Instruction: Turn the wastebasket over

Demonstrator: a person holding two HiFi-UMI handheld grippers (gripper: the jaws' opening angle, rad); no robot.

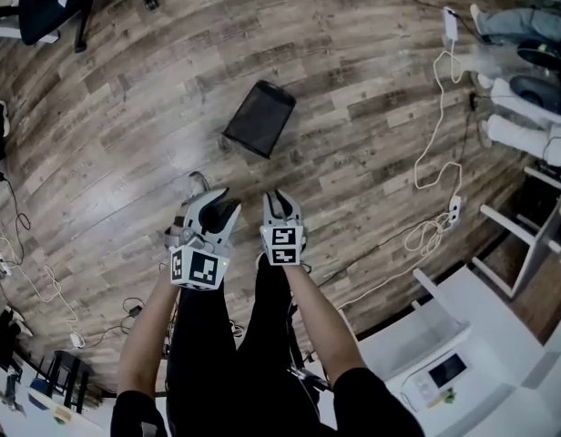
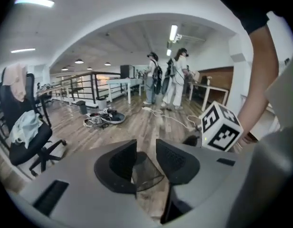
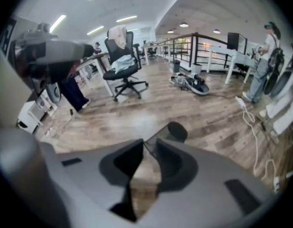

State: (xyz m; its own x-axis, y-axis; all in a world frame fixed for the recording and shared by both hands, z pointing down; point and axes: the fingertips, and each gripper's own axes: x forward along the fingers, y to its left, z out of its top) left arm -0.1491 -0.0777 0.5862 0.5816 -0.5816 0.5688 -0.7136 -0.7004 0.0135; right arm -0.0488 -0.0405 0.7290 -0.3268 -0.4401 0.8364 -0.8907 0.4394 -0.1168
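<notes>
Two grippers in the approach stage, with no contact made. Black mesh wastebasket (image 1: 260, 116) apparently on its side on the wood floor (image 1: 372, 144), well ahead of both grippers and visible beyond the jaw gaps in both gripper views. Left gripper (image 1: 215, 205): jaws apart, nothing clamped. Right gripper (image 1: 280, 202): jaws narrowly apart, nothing clamped. Next move, as judged: advance and lower to the basket, close on the rim or wall from opposite sides, then rotate. Expect thin, yielding mesh, so prefer the rim.

Right tool (image 3: 149, 148), jaws apart; wastebasket (image 3: 176, 131) beyond them on wooden floor (image 3: 113, 115).
</notes>
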